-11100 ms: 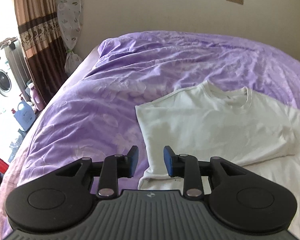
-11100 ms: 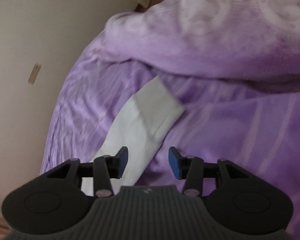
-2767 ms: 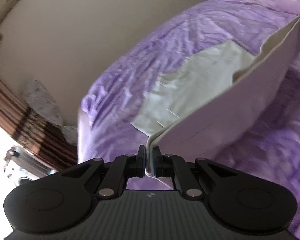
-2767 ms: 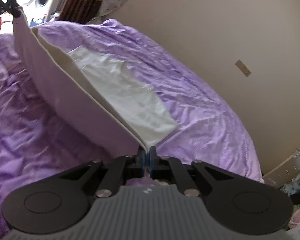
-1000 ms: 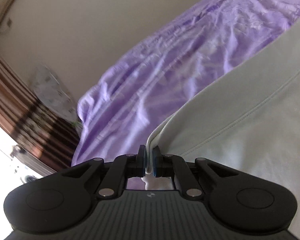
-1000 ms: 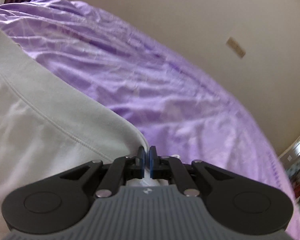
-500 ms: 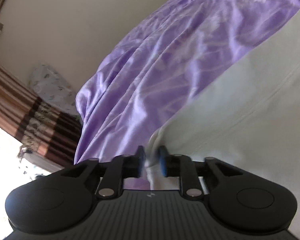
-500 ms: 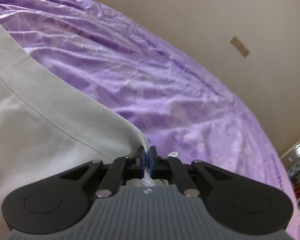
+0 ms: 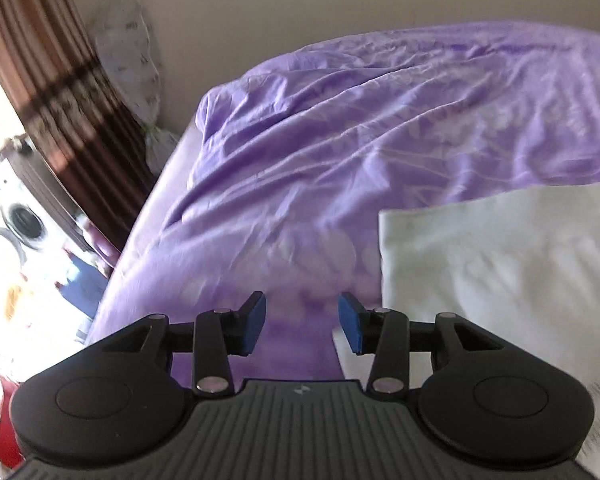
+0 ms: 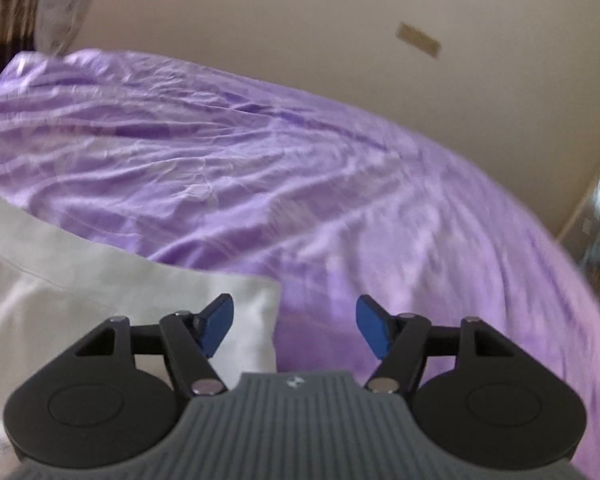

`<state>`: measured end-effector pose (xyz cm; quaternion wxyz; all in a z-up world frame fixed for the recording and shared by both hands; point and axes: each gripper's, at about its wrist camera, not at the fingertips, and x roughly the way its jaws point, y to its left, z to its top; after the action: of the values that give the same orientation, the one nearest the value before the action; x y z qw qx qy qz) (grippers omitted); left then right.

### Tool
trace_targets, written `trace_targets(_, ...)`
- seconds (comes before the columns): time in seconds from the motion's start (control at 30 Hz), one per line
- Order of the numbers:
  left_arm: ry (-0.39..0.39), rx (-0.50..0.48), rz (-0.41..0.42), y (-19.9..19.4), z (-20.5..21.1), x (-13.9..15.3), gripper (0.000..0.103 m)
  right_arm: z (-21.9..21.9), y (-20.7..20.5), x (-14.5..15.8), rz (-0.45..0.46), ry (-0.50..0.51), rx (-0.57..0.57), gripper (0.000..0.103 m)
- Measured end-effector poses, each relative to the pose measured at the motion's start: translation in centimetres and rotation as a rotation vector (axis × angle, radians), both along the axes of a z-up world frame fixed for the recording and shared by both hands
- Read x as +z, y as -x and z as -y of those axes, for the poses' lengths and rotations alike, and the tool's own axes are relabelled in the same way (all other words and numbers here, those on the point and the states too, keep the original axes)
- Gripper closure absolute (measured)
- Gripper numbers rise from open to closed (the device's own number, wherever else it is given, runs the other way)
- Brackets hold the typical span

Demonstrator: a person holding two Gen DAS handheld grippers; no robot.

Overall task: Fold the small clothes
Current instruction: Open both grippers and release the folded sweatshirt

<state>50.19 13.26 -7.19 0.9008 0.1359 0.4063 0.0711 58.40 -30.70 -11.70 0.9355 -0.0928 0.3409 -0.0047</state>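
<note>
Noting release on both sides: left hand-held gripper (image 9: 302, 322) and right hand-held gripper (image 10: 294, 325) now spread wide and holding nothing, where a second ago each was pinched shut on a corner of the white garment (image 9: 500, 264). Garment now lying flat on the purple bed cover (image 9: 340, 152), ahead and to the right of the left hand-held gripper, ahead and to the left of the right one, its folded corner just beyond the right one's left fingertip. Judged a completed fold, laid down and let go; further folding or smoothing probably outstanding.

Limits of inspection: garment cut off at frame edges in both views, so overall shape and squareness of the fold not verifiable. Motion blur over both views. Collar and sleeves not visible. Brown curtain (image 9: 48, 92) and washing machine (image 9: 20, 220) blurred, off to the left.
</note>
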Motion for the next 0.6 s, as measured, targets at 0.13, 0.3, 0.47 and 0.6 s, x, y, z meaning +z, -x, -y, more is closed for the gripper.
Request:
trace_targets(0.13,0.084,0.001,-0.007,4.6,-1.6,1.6,0.053,3.4,5.3,1.2,-0.067,-0.256,-0.071,0.039)
trace_targets(0.3,0.272,0.035,0.001,10.0,-3.1,1.8,0.039,7.1,12.2,0.7,-0.124,-0.545,-0.171,0.039)
trace_targets(0.47,0.479,0.090,-0.012,14.4,-4.2,-0.3,0.035,9.1,18.7,-1.5,-0.160,-0.737,-0.296,0.038)
trace_targets(0.6,0.627,0.203,0.007,16.3,-5.8,-3.0,0.035,10.7,22.3,-4.7,-0.172,-0.916,-0.395,0.036)
